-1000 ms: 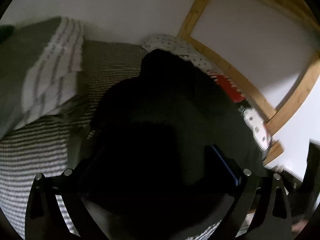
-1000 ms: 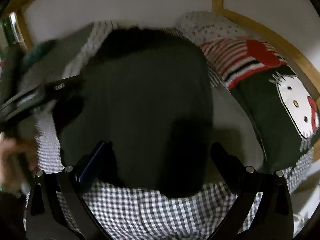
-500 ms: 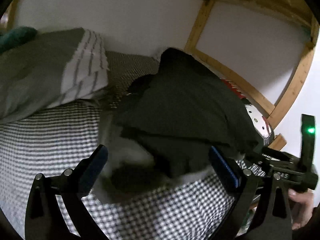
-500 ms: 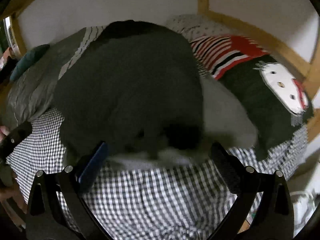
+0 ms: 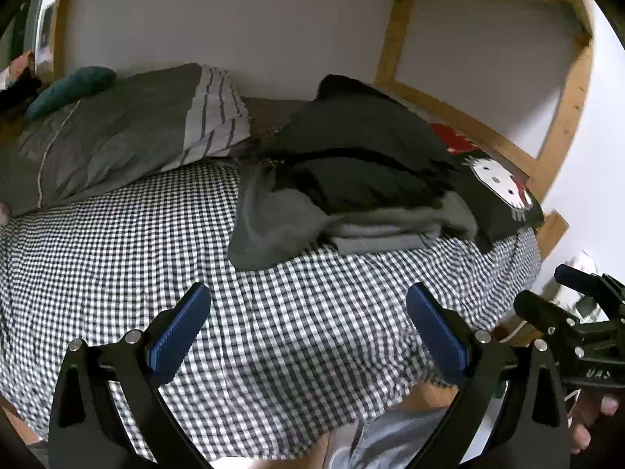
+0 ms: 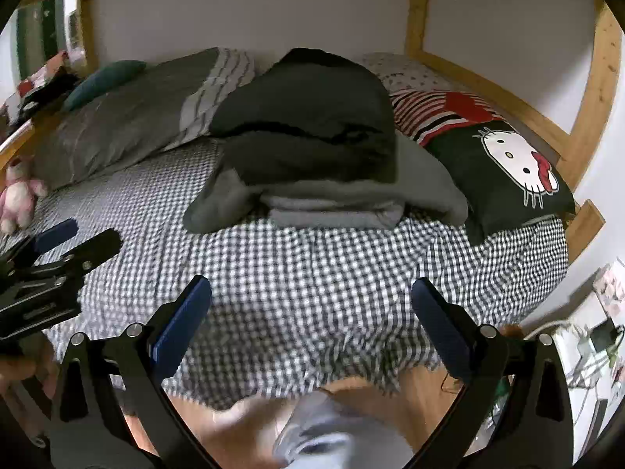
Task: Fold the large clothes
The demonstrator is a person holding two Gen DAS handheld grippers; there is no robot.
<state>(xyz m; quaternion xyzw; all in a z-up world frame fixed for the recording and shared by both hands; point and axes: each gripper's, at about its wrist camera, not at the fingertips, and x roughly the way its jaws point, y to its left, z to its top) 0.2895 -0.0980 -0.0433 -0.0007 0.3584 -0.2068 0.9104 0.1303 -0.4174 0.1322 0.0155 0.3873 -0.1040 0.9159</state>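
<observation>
A folded dark green garment (image 5: 363, 148) (image 6: 312, 125) lies on top of folded grey clothes (image 5: 359, 230) (image 6: 336, 211), stacked on the checked bed sheet (image 5: 156, 242) (image 6: 312, 273). My left gripper (image 5: 308, 332) hangs open over the sheet, well short of the pile, nothing between its blue pads. My right gripper (image 6: 310, 320) is open too, pulled back near the bed's front edge. Each gripper shows in the other's view: the right gripper (image 5: 578, 312) at the right edge, the left gripper (image 6: 50, 269) at the left edge.
A grey striped pillow (image 5: 117, 133) and a teal cushion (image 5: 70, 86) lie at the left. A black cat-face cushion (image 6: 508, 168) and a red striped one (image 6: 441, 113) sit right of the pile. A wooden bed frame (image 5: 562, 117) runs behind. A pink plush toy (image 6: 17, 191) sits at the far left.
Both grippers have drawn back from the pile toward the bed's front edge. The dark green garment, which filled both views before, now rests folded on the grey clothes.
</observation>
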